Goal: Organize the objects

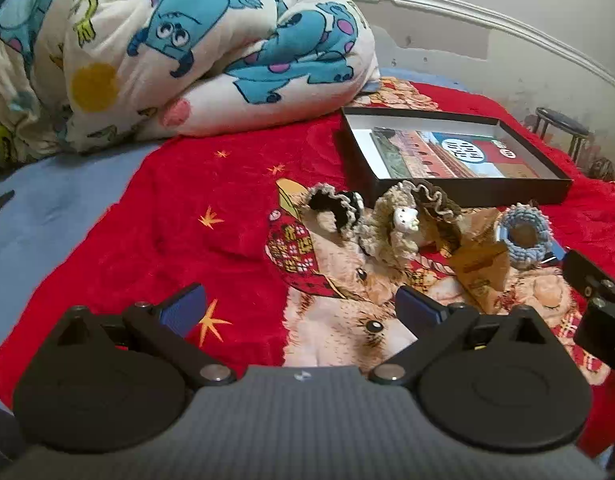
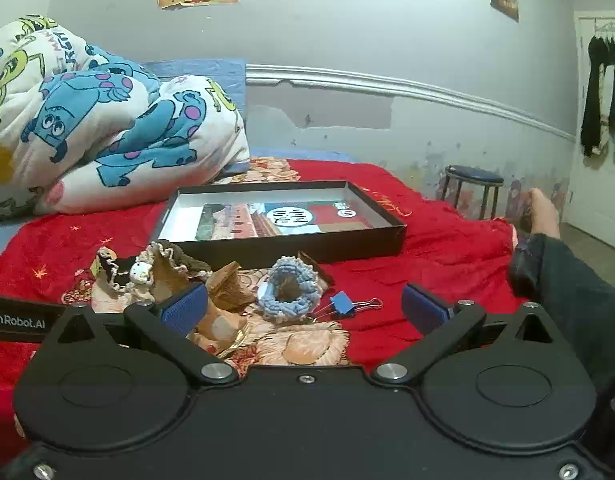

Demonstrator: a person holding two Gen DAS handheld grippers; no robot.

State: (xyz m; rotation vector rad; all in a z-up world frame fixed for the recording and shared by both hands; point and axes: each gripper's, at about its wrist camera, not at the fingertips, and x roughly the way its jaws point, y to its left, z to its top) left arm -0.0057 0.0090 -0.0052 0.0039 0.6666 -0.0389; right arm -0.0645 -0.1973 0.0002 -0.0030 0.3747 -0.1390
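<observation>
A shallow black box [image 1: 467, 194] [image 2: 291, 250] with a printed card inside lies on the red blanket. In front of it lie several hair scrunchies: a black-and-beige one [image 1: 339, 206] [image 2: 111, 270], a beige one with a white cat charm [image 1: 403, 226] [image 2: 141, 274], a brown one [image 1: 435, 200] [image 2: 175, 258] and a blue crocheted one [image 1: 525, 236] [image 2: 289, 294]. A blue binder clip [image 2: 343, 304] lies beside the blue scrunchie. My left gripper [image 1: 301, 310] is open and empty, short of the scrunchies. My right gripper [image 2: 305, 308] is open and empty, just short of the blue scrunchie.
A rolled cartoon-print quilt [image 1: 179, 52] [image 2: 107, 128] fills the back left. Brown paper pieces [image 1: 481, 264] [image 2: 229, 286] lie among the scrunchies. A stool [image 2: 473, 190] stands by the wall past the bed's edge. A person's foot and leg [image 2: 543, 216] rest at the right.
</observation>
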